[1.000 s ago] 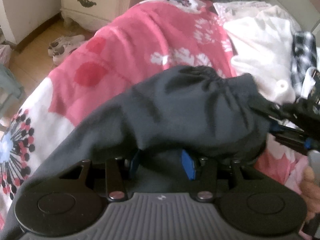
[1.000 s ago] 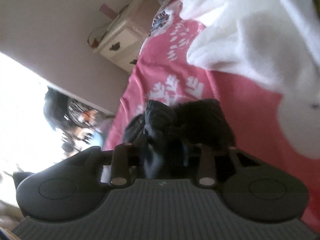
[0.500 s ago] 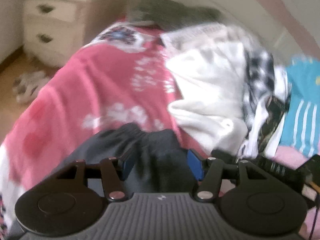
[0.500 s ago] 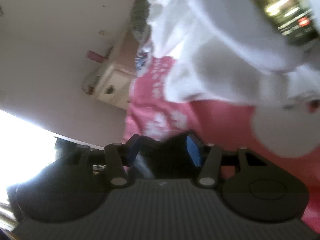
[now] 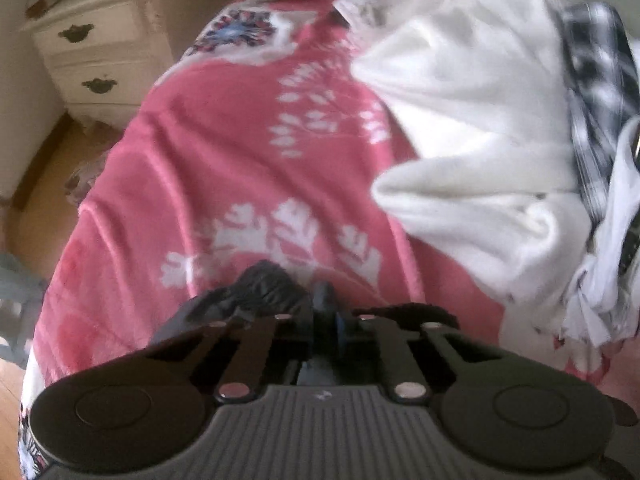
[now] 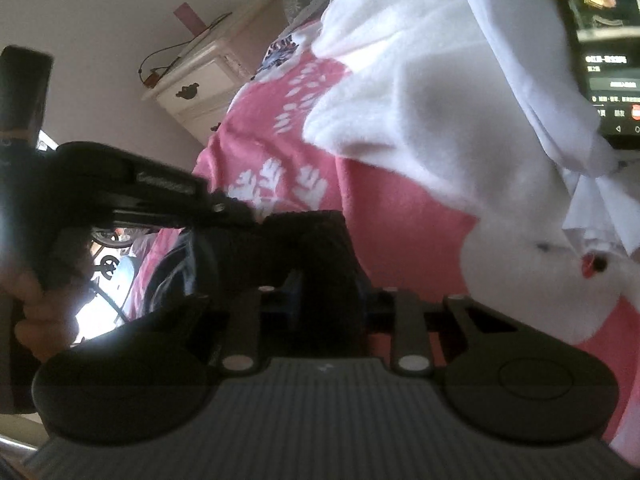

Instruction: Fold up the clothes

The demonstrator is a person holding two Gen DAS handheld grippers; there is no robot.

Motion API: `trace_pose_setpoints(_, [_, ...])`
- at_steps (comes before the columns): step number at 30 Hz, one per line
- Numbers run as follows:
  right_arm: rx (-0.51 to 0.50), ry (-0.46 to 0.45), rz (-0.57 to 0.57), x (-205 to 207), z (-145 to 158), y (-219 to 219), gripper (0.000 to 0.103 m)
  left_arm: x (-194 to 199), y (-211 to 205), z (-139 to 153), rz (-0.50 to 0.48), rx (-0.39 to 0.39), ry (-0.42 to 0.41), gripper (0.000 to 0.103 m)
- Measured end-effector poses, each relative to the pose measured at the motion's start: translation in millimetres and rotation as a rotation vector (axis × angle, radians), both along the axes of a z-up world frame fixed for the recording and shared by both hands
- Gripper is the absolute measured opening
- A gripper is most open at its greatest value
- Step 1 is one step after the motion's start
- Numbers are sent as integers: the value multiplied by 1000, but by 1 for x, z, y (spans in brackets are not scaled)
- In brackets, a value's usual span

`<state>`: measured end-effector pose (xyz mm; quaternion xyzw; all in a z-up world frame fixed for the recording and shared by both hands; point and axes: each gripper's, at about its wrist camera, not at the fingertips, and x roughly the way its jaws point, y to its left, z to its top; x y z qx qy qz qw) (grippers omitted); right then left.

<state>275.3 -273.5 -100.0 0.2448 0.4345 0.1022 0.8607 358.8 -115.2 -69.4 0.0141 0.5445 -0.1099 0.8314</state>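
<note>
While its jaws close, the left gripper (image 5: 326, 312) pinches a bunched edge of the dark garment (image 5: 264, 288) on the pink floral bedspread (image 5: 224, 152); the closing right gripper (image 6: 330, 300) clamps a thick fold of it.

At two o'clock in the right wrist view, a phone screen (image 6: 604, 52) shows white text lines, too blurred to read.
</note>
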Motion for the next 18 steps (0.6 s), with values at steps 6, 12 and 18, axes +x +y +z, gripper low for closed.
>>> trace_pose_setpoints(6, [24, -47, 4, 0, 13, -7, 19, -26, 40, 36, 75, -190, -196, 7])
trace_pose_setpoints(12, [80, -87, 181, 14, 25, 13, 19, -54, 79, 53, 168, -308, -294, 7])
trace_pose_setpoints(18, [-17, -59, 275, 39, 11, 41, 20, -63, 100, 47, 218, -311, -289, 7])
